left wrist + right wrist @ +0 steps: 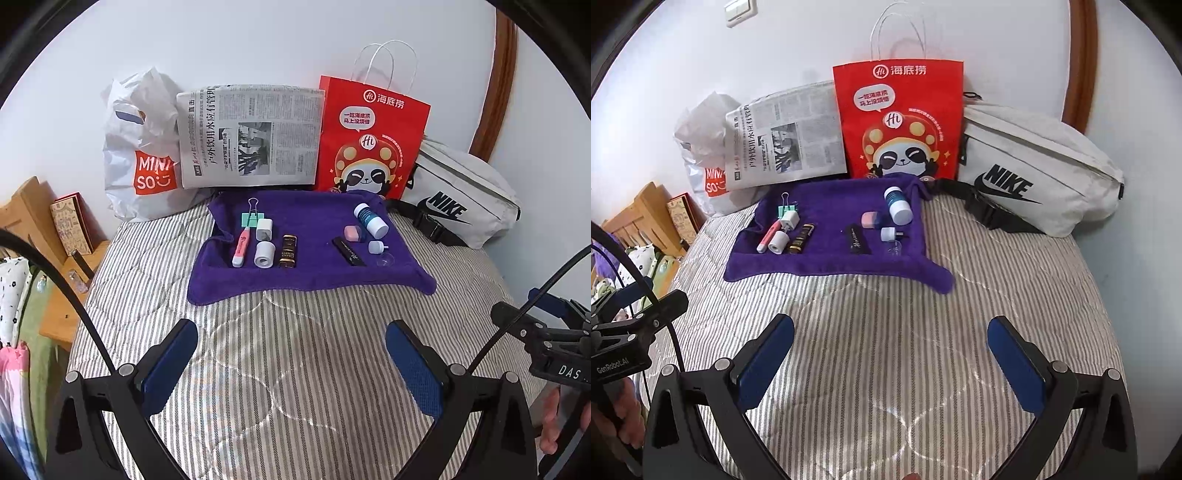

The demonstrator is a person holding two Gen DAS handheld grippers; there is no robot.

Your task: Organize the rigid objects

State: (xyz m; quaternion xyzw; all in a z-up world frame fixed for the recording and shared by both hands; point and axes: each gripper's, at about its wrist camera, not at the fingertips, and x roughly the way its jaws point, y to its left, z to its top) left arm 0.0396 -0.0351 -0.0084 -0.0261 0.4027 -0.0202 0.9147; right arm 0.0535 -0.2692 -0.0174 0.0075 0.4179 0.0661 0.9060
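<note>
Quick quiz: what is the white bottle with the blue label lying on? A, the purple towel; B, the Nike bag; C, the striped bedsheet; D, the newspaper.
A: the white bottle lies on its side on the purple towel, near its far right corner.

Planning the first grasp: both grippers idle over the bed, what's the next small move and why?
Probably ease the right gripper forward toward the black tube: its jaws are open and empty, and that right-hand cluster on the purple towel lies scattered, unlike the left row.
</note>
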